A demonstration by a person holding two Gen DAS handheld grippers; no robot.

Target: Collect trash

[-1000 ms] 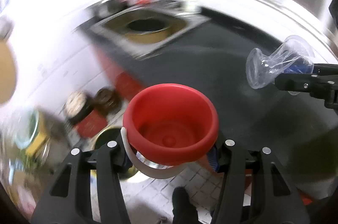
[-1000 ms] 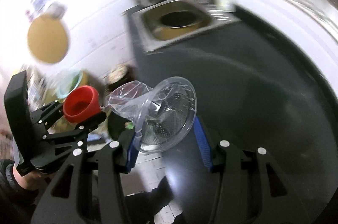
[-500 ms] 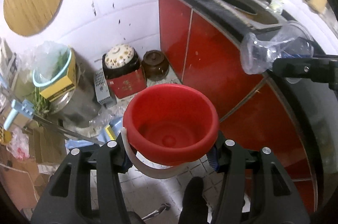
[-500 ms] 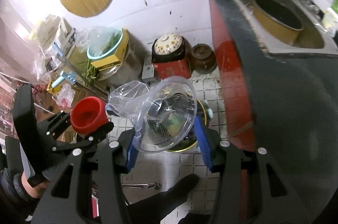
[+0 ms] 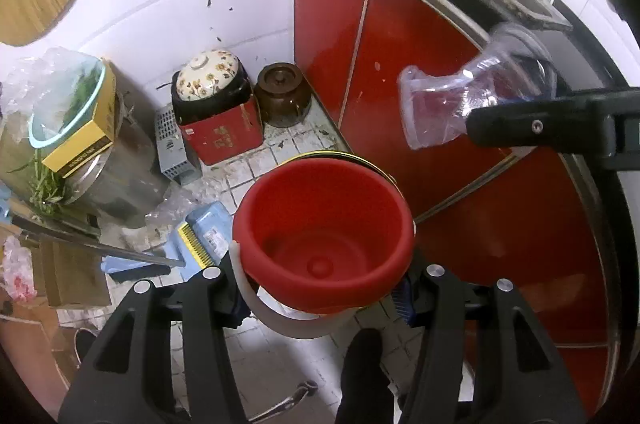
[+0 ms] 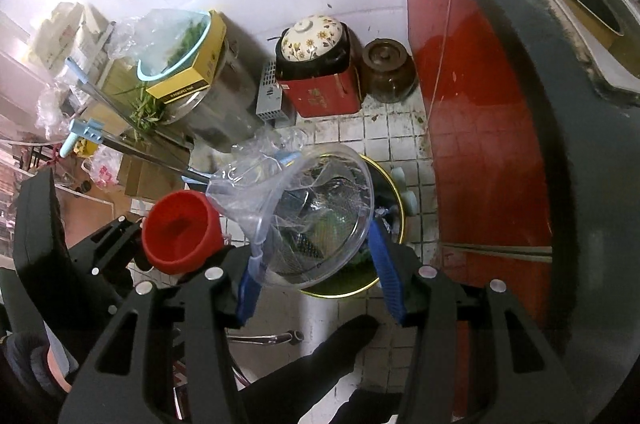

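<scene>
A: Floor (image 5: 256, 167) from our left view: tiled, crowded leftward, red cabinet (image 5: 400, 71) edging it right. Our left gripper (image 5: 324, 284) clamps the smooth red cup (image 5: 324, 236).

B: Right view: our right gripper (image 6: 316, 272) is opening around the crumpled clear cup (image 6: 320, 220), above a gold-rimmed bin (image 6: 384, 183).

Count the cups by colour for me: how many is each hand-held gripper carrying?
Red cup: 1, in the left hand-held gripper
Clear cup: 1, between the opening jaws of the right hand-held gripper
Total: 2
</scene>
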